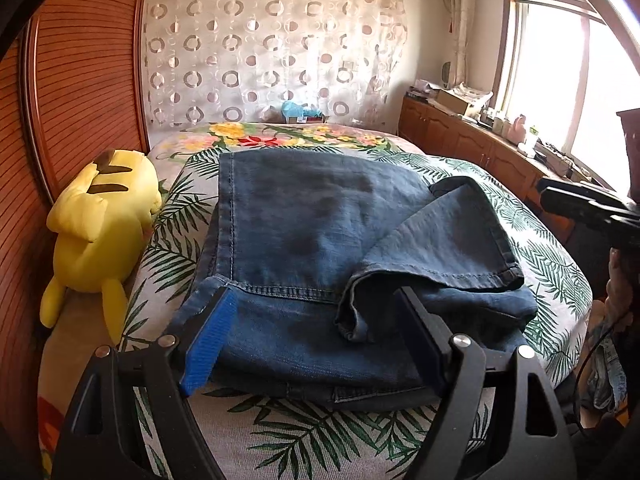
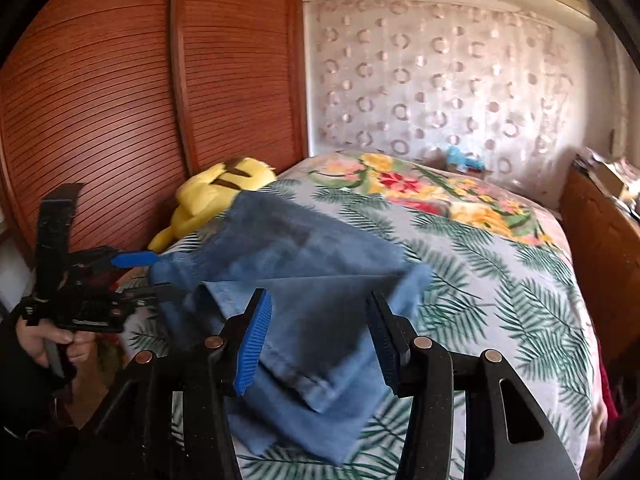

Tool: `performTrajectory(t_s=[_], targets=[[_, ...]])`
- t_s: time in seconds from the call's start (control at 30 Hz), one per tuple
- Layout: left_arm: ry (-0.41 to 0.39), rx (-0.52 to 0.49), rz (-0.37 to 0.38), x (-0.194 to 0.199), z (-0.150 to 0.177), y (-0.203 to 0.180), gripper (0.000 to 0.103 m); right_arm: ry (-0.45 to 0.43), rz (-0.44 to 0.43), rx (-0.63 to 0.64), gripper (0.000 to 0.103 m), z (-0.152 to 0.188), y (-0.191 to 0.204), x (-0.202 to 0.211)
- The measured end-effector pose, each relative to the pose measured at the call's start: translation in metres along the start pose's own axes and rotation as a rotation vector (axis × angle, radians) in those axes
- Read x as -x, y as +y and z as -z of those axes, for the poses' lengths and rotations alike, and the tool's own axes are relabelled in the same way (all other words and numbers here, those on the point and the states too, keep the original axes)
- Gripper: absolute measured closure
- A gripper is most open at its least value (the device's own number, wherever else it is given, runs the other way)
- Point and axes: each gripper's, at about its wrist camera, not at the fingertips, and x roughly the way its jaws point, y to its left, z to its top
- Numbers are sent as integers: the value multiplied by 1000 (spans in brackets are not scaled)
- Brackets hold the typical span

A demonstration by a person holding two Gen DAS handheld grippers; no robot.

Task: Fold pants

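The jeans (image 1: 320, 220) – heavy, limp – lie between both released tongs; their thick hem (image 2: 316, 384) suits gripping.

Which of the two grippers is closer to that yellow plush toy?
Left. The left gripper is at the jeans' edge just beside the plush; the right gripper sits farther along the jeans.

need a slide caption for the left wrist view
Open left gripper straddling folded blue jeans on a leaf-print bed, yellow plush alongside.
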Motion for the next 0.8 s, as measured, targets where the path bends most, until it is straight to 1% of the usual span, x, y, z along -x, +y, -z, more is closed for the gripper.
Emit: performTrajectory(t_s=[0.13,0.33,0.4,0.43,0.5,0.53,0.6,0.73,0.77,0.8], targets=[[11,-5,4,-6,-1,-1,22,40,19,-28,52,8,-4,-8],[26,-28,49,-15,-3,-7,23,94,14,-54,52,14,-4,-26],[34,-43,63,-18,-4,-11,35,107,8,-60,52,16,-4,-29],[39,-49,74,-20,-4,-12,37,110,6,-63,52,18,-6,-30],[50,-55,96,-24,-5,-14,48,119,-2,-73,52,17,-7,-33],[53,-58,101,-26,-6,-16,49,124,-10,-80,52,18,-8,-37],[59,-64,115,-30,-6,-18,56,134,-22,-88,52,19,-9,-41],[84,-70,124,-39,-5,-21,62,153,-44,-91,52,19,-8,-57],[91,-74,128,-42,-4,-22,66,161,-48,-91,52,20,-7,-60],[98,-76,127,-44,-2,-23,68,165,-52,-91,52,21,-6,-63]])
